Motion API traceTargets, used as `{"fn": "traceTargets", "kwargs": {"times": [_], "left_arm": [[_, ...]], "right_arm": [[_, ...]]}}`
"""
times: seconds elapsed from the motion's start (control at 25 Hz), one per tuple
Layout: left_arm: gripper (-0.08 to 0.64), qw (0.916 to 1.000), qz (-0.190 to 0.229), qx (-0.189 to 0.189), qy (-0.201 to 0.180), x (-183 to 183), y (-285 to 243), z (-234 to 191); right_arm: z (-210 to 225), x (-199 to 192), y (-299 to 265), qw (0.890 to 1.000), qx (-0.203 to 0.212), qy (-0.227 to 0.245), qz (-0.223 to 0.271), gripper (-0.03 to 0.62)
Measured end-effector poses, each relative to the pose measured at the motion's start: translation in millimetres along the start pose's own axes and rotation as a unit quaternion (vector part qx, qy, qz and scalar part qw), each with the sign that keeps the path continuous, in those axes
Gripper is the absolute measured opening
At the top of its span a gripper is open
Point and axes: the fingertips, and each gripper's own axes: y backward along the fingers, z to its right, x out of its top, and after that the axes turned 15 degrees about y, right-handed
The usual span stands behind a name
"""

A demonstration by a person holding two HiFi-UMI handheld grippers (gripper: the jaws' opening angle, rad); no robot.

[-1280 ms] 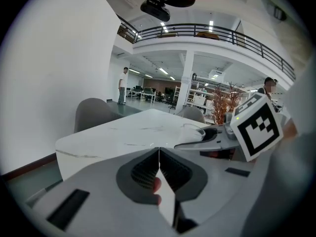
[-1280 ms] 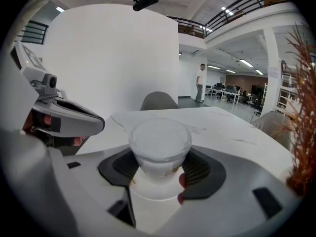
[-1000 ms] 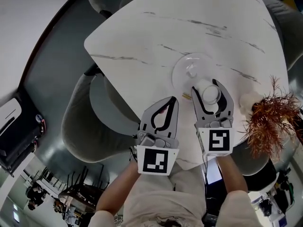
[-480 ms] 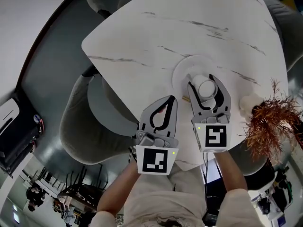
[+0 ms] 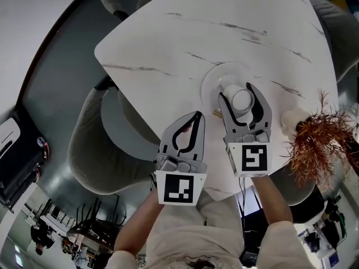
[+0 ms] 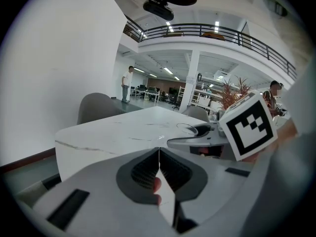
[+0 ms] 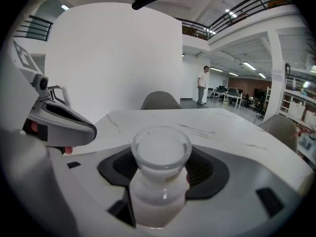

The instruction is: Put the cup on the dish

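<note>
Head view. The right gripper (image 5: 237, 90) is closed around a small white cup (image 5: 242, 100), jaws on either side of its body. The cup sits over the near part of the clear dish (image 5: 215, 76) on the marble table (image 5: 168, 38). Whether its base touches the dish cannot be told from here. The left gripper (image 5: 197, 115) hangs at the table's near edge, apart from the dish. A dried plant (image 5: 317, 142) stands to the right.

Left gripper view. The jaws are pressed together with nothing between them. The dish rim and the right gripper show ahead to the right.

Right gripper view. The cup is upright between the ribbed pads, mouth up, gripped below its flared rim. The dish itself is hidden under the jaws.

Judgement. The step in hand appears to be the set-down. It would go best with the cup brought toward the dish's middle and kept upright, then lowered until it bears, with the jaws opened only after that. Glass may slide, so a gentle release is advisable.
</note>
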Motion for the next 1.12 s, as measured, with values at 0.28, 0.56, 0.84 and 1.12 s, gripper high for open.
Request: {"fn": "traceTargets", "kwargs": {"times": [0.28, 0.56, 0.84, 1.12], "left_arm": [[0.005, 1.0, 0.006, 0.002, -0.002, 4, 10, 6], [0.005, 0.9998, 0.02, 0.008, -0.004, 14, 28, 9], [0.005, 0.9994, 0.033, 0.006, -0.007, 30, 49, 24], [0.005, 0.9985, 0.055, 0.007, 0.008, 54, 68, 39]], "right_arm": [[5, 8, 7, 1.0, -0.013, -0.003, 0.014, 0.261], [8, 34, 31, 0.998, -0.05, 0.02, 0.04, 0.262], [7, 56, 54, 0.997, -0.048, 0.019, 0.059, 0.262], [-3, 73, 77, 0.998, -0.013, -0.008, 0.067, 0.262]]}}
